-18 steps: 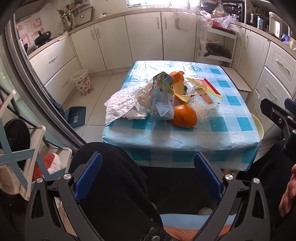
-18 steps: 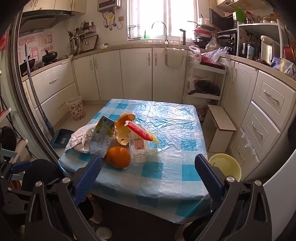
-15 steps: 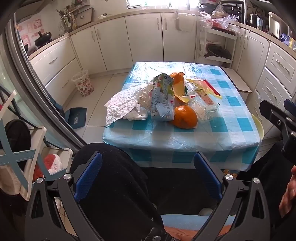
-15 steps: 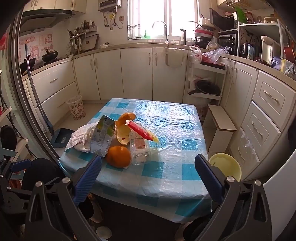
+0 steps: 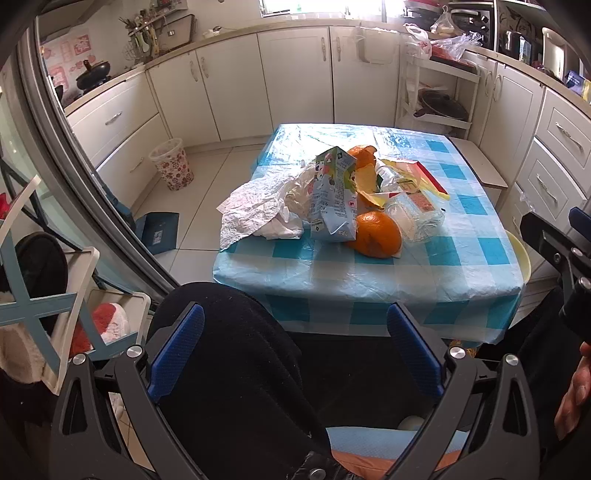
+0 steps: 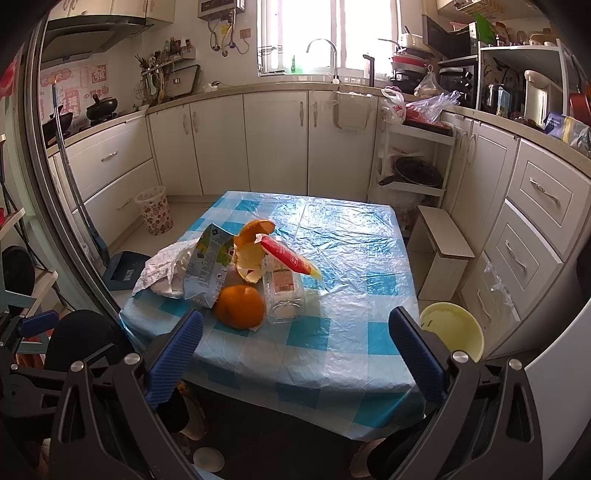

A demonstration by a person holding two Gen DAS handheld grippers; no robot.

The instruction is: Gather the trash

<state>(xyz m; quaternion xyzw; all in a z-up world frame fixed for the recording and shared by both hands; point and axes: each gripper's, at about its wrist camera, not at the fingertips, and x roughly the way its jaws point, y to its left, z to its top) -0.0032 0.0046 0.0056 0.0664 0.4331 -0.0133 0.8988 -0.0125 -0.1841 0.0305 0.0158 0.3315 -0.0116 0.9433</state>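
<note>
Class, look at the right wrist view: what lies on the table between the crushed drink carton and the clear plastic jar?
In the right wrist view, orange peel and a whole orange lie between the carton and the jar.

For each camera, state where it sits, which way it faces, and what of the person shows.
Left wrist: on the left gripper, angled down at the table; dark-clothed leg, a hand, right gripper at the edge.
Right wrist: on the right gripper, facing table and window.
Shared: orange, milk carton.
</note>
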